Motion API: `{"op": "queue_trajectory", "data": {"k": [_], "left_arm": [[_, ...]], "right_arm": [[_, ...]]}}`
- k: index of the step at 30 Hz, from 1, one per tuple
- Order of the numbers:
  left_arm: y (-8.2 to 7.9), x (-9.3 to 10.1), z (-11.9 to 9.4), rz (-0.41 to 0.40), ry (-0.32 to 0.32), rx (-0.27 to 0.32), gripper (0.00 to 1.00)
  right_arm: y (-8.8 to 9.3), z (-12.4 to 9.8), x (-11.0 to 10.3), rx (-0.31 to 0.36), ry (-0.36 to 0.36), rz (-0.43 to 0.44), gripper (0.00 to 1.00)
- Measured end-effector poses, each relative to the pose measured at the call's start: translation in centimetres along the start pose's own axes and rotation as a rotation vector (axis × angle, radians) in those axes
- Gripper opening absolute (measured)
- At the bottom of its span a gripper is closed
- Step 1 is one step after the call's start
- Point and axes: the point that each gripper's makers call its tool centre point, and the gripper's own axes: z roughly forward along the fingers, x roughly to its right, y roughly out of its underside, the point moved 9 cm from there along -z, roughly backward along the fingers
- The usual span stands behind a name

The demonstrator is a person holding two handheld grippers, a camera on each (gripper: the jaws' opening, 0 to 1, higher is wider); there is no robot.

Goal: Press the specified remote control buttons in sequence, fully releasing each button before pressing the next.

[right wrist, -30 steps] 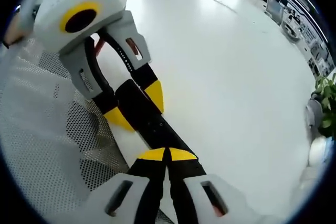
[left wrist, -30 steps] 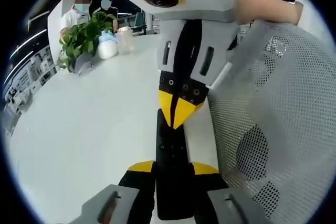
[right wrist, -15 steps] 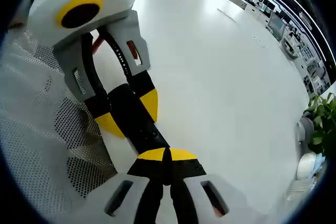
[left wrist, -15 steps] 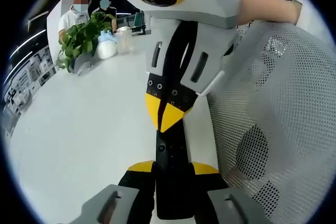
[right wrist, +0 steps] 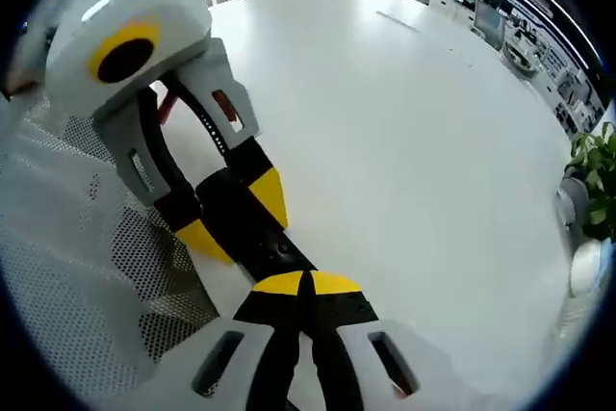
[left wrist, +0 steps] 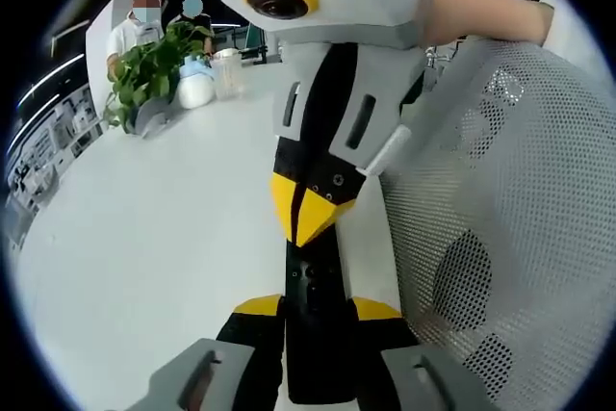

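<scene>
A black remote control [left wrist: 310,281] sits clamped between the yellow-tipped jaws of my left gripper [left wrist: 316,307], its far end pointing away from the camera. My right gripper [left wrist: 308,214] comes down from above, shut, with its yellow tips meeting on the upper face of the remote. In the right gripper view, my right gripper [right wrist: 303,283] is shut with its tips on the remote control [right wrist: 260,233]. The left gripper [right wrist: 236,218] reaches in from the upper left and grips the remote by its sides. The button under the tips is hidden.
A large white table [left wrist: 144,238] lies under both grippers. A grey mesh chair back [left wrist: 510,209] stands close on one side. At the far table edge are a potted plant [left wrist: 149,69] and white bottles [left wrist: 197,84], with seated people behind them.
The right gripper's tips have shifted slightly sideways and a little down the remote toward the left gripper's jaws. The left gripper still holds the remote in the same way.
</scene>
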Motion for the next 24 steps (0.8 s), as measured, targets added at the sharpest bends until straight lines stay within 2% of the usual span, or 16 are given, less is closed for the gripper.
{"op": "queue_trajectory", "data": {"k": [3,6,7,8,10,12,14,15,18,24], "left_arm": [[-0.1,0.1,0.0,0.000,0.000,0.000,0.26],[0.0,0.1,0.0,-0.001,-0.001,0.000,0.26],[0.0,0.1,0.0,-0.001,-0.001,0.000,0.26],[0.0,0.1,0.0,-0.001,-0.001,0.000,0.26],[0.0,0.1,0.0,-0.001,-0.002,0.001,0.26],[0.0,0.1,0.0,-0.002,-0.002,0.001,0.26],[0.0,0.1,0.0,-0.004,-0.004,0.002,0.26],[0.0,0.1,0.0,-0.008,-0.007,0.005,0.26],[0.0,0.2,0.0,-0.014,-0.015,0.008,0.25],[0.0,0.2,-0.1,-0.015,-0.014,0.011,0.25]], "right_arm": [[-0.2,0.0,-0.3,-0.015,0.014,-0.028,0.00],[-0.2,0.0,-0.3,-0.015,0.019,-0.019,0.00],[-0.1,0.0,-0.2,-0.011,0.017,-0.006,0.00],[0.1,0.0,-0.1,0.013,-0.002,0.051,0.00],[0.3,-0.1,0.2,0.037,-0.024,0.102,0.00],[0.5,-0.1,0.4,0.043,-0.035,0.151,0.00],[0.3,-0.1,0.2,0.034,-0.024,0.106,0.00],[0.2,-0.1,0.1,0.027,-0.002,0.049,0.00],[0.0,-0.1,-0.5,0.016,0.030,-0.008,0.00],[0.1,-0.1,-0.3,0.028,0.025,0.016,0.00]]}}
